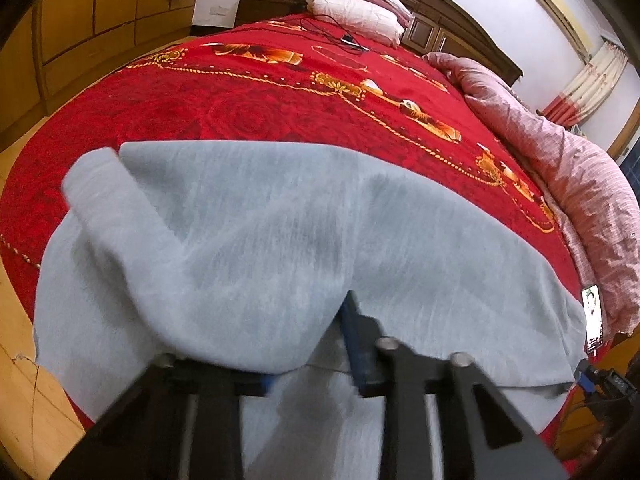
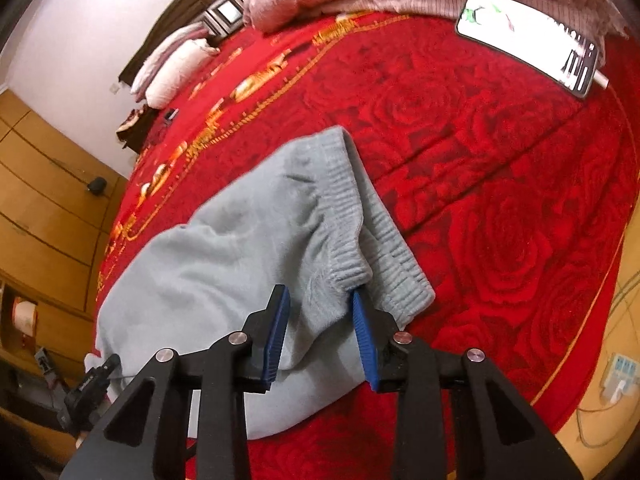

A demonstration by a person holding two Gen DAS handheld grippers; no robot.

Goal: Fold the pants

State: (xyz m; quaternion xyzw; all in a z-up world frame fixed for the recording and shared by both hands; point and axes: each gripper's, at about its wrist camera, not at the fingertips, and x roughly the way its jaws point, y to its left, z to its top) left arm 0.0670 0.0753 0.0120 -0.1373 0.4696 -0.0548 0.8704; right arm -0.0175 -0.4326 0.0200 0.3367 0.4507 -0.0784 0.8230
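Grey pants (image 1: 280, 232) lie across the bed (image 1: 240, 96) near its foot edge. Left gripper (image 1: 308, 360): jaws parted, cloth draped over them, grip undeterminable. Right gripper (image 2: 320, 336): jaws parted around the waistband (image 2: 360, 216), not clamped.

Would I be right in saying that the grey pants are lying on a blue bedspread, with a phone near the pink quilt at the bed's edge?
Not quite: the bedspread is red with a rose pattern, not blue, as both wrist views show. The rest holds: the grey pants lie on it, and the phone sits by the pink quilt.
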